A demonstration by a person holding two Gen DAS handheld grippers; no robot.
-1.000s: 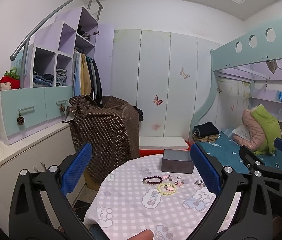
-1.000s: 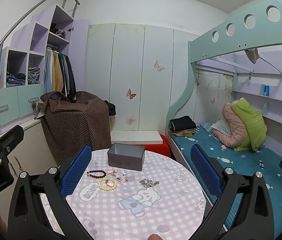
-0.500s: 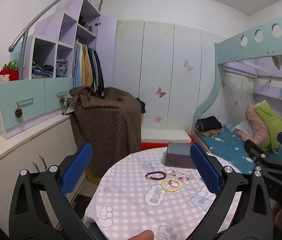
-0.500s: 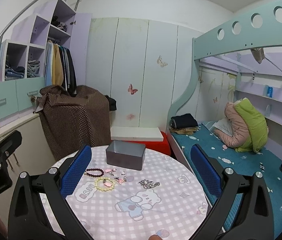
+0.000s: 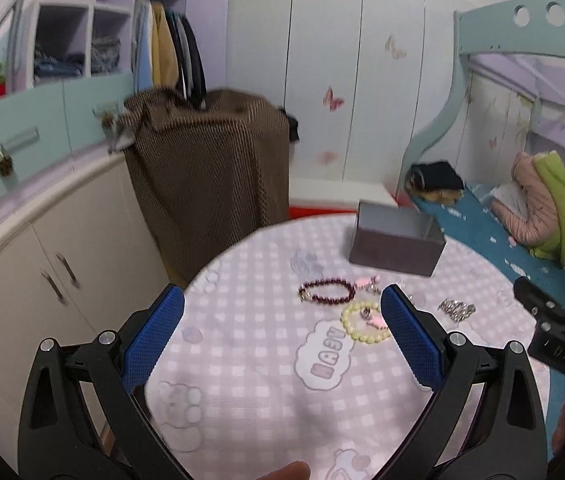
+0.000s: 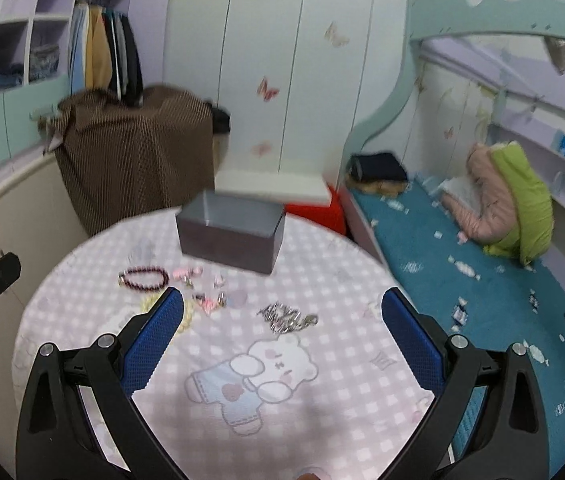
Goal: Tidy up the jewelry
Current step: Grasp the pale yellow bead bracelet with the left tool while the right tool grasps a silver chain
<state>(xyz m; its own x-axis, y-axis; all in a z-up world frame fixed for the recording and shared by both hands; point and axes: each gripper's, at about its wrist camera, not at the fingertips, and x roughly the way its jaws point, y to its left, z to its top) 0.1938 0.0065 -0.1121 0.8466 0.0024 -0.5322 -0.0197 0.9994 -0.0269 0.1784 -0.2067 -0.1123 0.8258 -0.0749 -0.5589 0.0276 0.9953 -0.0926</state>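
Left wrist: tablecloth [image 5: 266, 364] cloud lettering blurred, perhaps "BABY".

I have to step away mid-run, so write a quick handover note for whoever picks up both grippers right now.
Left gripper: open, empty, above the table's near side.
Right gripper: open, empty, above the table.
On the checked tablecloth: dark red bead bracelet, pale yellow bead bracelet, small pink charms, silver chain pile.
Grey open box stands at the table's far side; nothing visible inside from these angles.
Done: nothing moved into the box, as far as can be seen.
Left: every piece listed above.
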